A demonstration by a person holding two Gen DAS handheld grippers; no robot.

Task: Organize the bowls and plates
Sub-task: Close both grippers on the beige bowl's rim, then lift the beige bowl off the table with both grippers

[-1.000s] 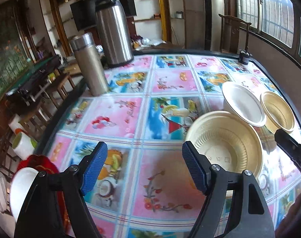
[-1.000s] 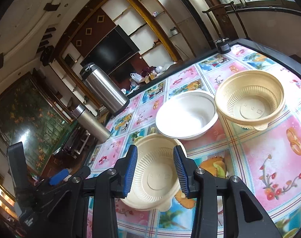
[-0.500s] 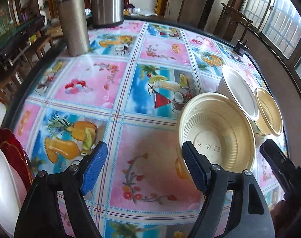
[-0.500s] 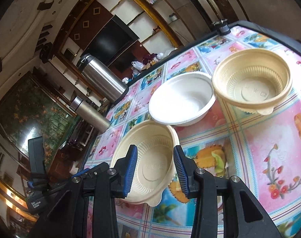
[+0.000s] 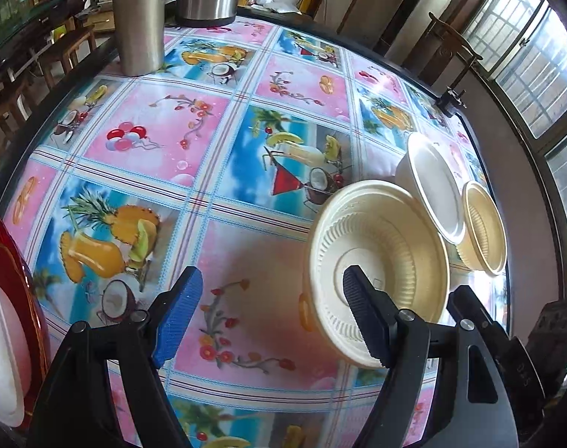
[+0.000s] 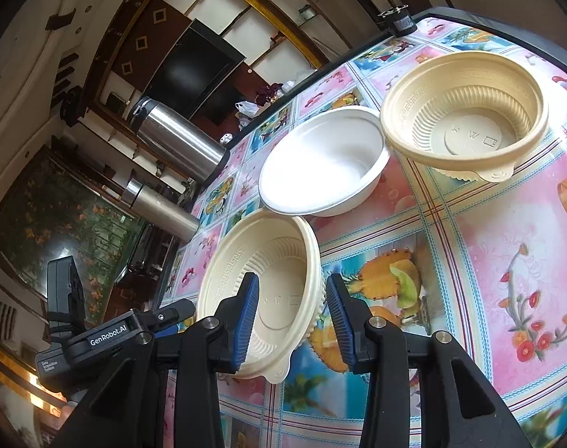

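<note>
Bowls are sitting on the patterned tablecloth (image 5: 216, 142). In the left wrist view, the left gripper (image 5: 272, 310) is hanging with jaws spread wide and empty, beside the nearest cream bowl (image 5: 376, 261). In the right wrist view, the right gripper (image 6: 291, 317) is straddling that cream bowl's (image 6: 261, 283) rim, pads not pressing; white bowl (image 6: 324, 160) and tan bowl (image 6: 466, 112) are resting beyond.

"GenRobot.AI" on left gripper (image 6: 108, 335)
</note>
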